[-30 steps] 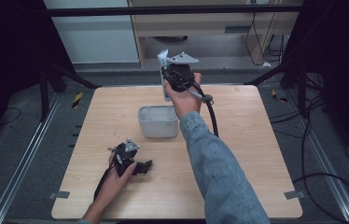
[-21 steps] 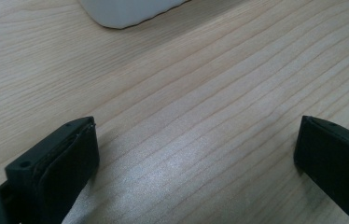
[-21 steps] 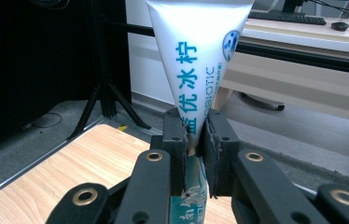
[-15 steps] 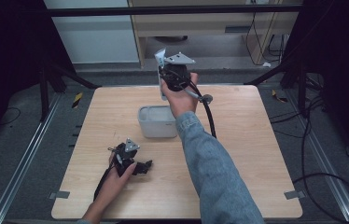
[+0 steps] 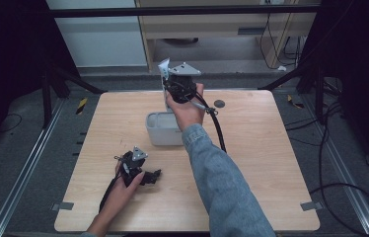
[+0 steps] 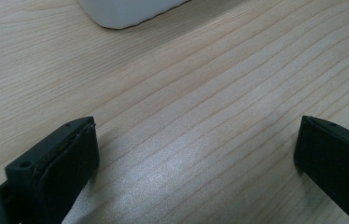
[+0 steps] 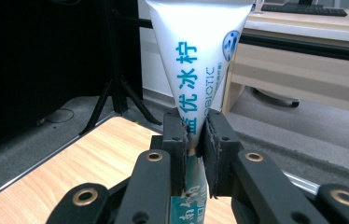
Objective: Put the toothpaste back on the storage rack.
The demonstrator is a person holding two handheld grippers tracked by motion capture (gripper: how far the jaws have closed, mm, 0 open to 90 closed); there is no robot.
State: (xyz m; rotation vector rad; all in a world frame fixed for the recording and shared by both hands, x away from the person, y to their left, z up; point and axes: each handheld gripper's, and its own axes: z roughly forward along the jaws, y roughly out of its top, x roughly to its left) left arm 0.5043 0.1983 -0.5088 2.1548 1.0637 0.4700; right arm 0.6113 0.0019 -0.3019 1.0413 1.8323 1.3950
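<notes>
My right gripper (image 5: 168, 85) is held up over the far middle of the table, shut on a white tube (image 7: 196, 56) with blue print. In the right gripper view its jaws pinch the tube (image 5: 164, 74) upright, the flat crimped end at the top. Just in front of it, below the hand, stands a grey rectangular bin (image 5: 161, 129). My left gripper (image 5: 154, 176) lies low on the wood near the front left, jaws wide apart with bare table between them. The left gripper view shows a rounded corner of the bin (image 6: 126, 10) at the top.
The wooden table (image 5: 271, 158) has open surface to the right and front. A small dark round disc (image 5: 219, 103) lies at the far middle-right. A black cable (image 5: 217, 128) trails from the right gripper. Dark frame posts flank the table.
The right hand with the tube has drifted slightly left and toward the far edge. The left gripper has stayed in place.
</notes>
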